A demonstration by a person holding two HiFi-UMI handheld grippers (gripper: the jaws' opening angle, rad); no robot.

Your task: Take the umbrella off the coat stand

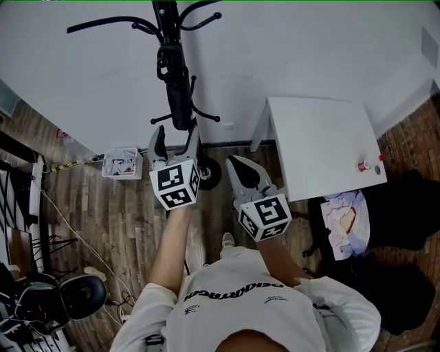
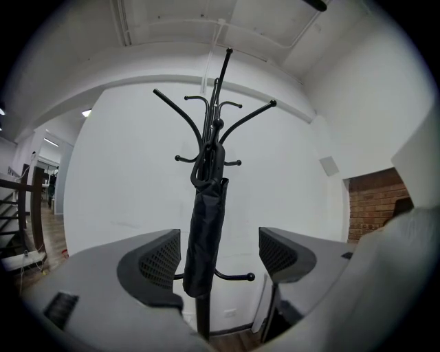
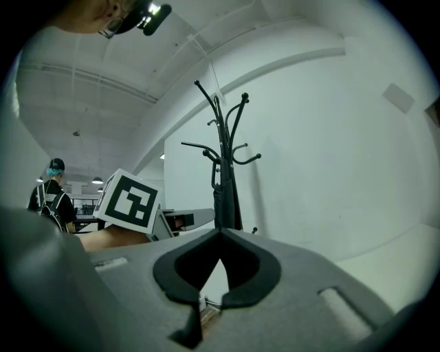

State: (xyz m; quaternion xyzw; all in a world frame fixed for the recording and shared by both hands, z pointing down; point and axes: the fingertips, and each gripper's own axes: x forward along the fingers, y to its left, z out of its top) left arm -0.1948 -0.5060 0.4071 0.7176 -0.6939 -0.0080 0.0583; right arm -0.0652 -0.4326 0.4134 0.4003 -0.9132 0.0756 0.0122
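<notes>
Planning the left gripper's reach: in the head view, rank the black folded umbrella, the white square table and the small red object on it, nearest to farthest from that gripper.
1. Black folded umbrella, hanging just ahead of the left gripper.
2. White square table, to the right.
3. Small red object, at the table's far right edge.

Coat stand (image 1: 165,19) top cut off (head view); base partly behind left gripper (image 1: 177,139).

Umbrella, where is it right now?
In the head view, the black umbrella hangs on the coat stand at top centre, just ahead of the open left gripper and left of the white table.
</notes>
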